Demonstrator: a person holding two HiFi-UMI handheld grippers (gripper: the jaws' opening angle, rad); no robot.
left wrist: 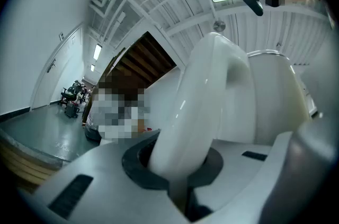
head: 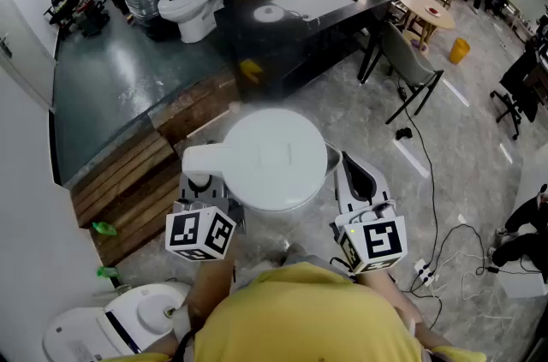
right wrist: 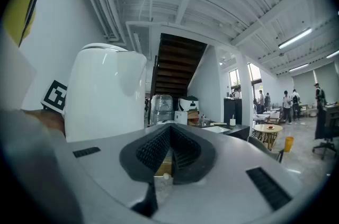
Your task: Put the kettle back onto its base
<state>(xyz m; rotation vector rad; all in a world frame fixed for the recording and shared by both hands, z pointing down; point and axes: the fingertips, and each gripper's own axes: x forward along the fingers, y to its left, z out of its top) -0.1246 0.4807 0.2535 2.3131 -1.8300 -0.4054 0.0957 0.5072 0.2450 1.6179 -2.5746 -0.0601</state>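
A white electric kettle [head: 274, 159] is held up in the air, seen from above in the head view with its round lid facing me. My left gripper [head: 205, 187] is shut on the kettle's handle [left wrist: 206, 106], which runs up between the pads, with the kettle body [left wrist: 273, 96] to its right. My right gripper [head: 355, 181] floats just right of the kettle [right wrist: 106, 90] without touching it. Its ribbed pads [right wrist: 153, 146] meet with nothing between them. A white round disc [head: 271, 13] lies on the black table [head: 342, 18] far ahead.
Wooden steps [head: 128, 181] and a dark glossy platform [head: 120, 95] lie to the left. White toilets stand at the back [head: 193, 1] and near my feet [head: 111, 322]. A grey chair [head: 407, 65], a round table [head: 428, 9], floor cables [head: 428, 172] and people are to the right.
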